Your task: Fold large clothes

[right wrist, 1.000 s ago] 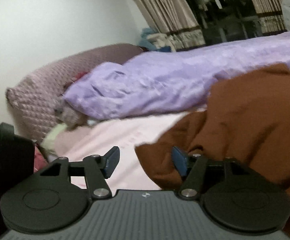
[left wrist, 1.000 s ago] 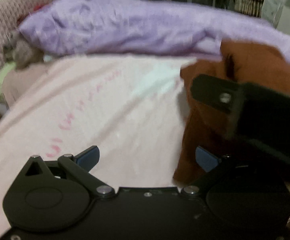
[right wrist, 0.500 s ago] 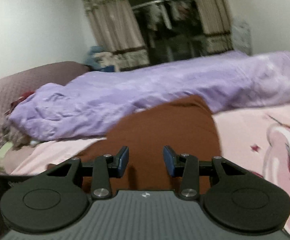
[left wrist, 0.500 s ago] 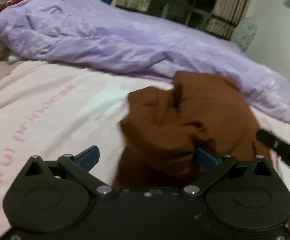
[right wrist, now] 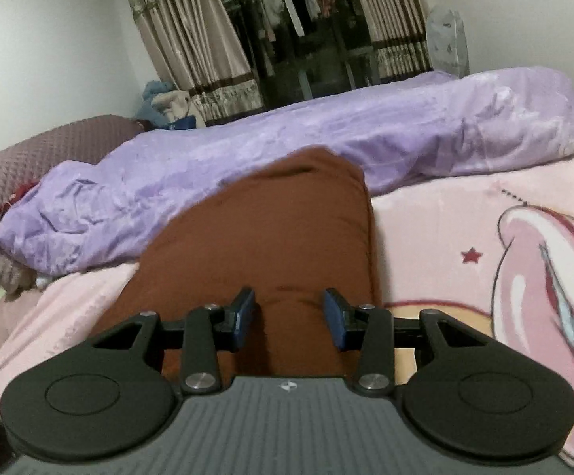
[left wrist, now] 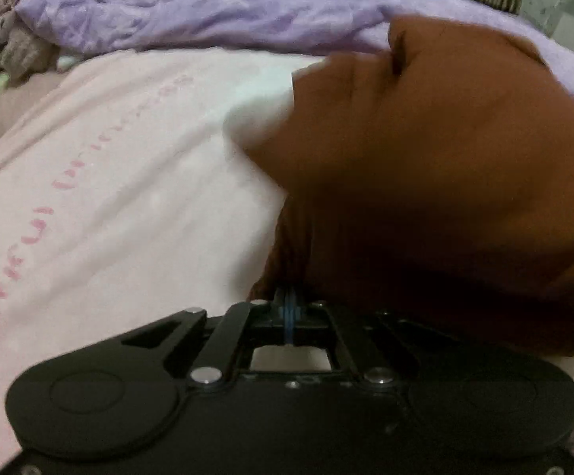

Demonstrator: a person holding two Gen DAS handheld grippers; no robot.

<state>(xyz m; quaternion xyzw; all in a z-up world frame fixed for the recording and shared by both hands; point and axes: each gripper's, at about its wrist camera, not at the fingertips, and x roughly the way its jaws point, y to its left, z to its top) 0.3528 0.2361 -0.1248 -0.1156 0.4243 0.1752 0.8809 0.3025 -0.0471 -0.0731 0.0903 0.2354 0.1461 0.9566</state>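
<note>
Left gripper [left wrist: 288, 308] has just snapped its fingers closed, pinching an edge of the brown garment [left wrist: 425, 166], which was bunched on the pink bed [left wrist: 128, 198] beforehand. Right gripper [right wrist: 288, 316]: fingers half-spread over the cloth, pads not pressing. A lift to spread it looks ready.

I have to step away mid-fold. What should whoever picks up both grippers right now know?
Left gripper: just closed, fingers pinched on the near edge of the brown garment.
Right gripper: part open, fingers either side of the garment's near end, not pressing it.
The garment lies bunched on the pink blanket, in front of the purple duvet.
Done: one edge gripped.
Left: grip with the right, spread it flat, fold.
</note>
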